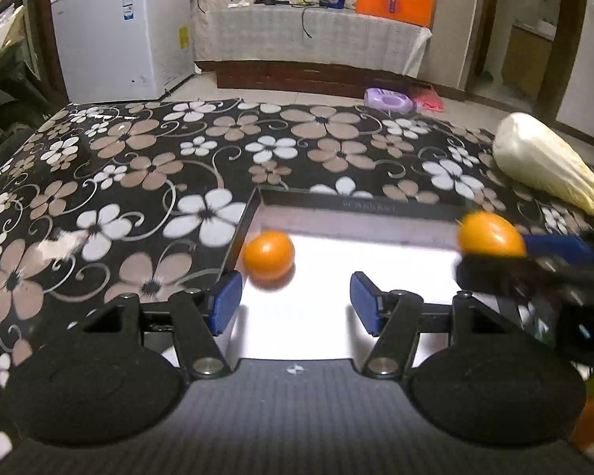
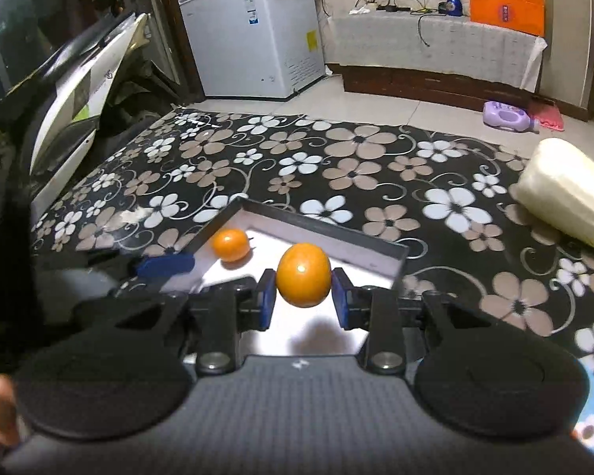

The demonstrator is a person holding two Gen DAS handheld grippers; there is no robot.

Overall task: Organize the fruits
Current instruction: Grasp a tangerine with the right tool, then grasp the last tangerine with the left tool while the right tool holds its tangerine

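Right gripper (image 2: pixel 303 297) clamped on one orange fruit (image 2: pixel 303 275) over tray (image 2: pixel 336 243); left gripper (image 1: pixel 296 303) open, seemingly empty, second fruit (image 1: pixel 269 255) just beyond.

Support surface: table (image 1: pixel 146 166) under black cloth printed with white and tan flowers. Small pale scuff or scrap on cloth at left (image 1: pixel 61 243); cannot tell which.

Directly on cloth:
- Tray (image 1: pixel 360 206), dark rim, white floor, near front edge; one corner points away in right wrist view.
- Napa cabbage (image 1: pixel 542 162), pale, lying on its side at right, apart from tray.

On tray floor: orange fruit (image 1: pixel 268 255) in far left corner, just beside rim.

Beyond table: tiled floor with purple bottle (image 1: pixel 390 99) on its side.
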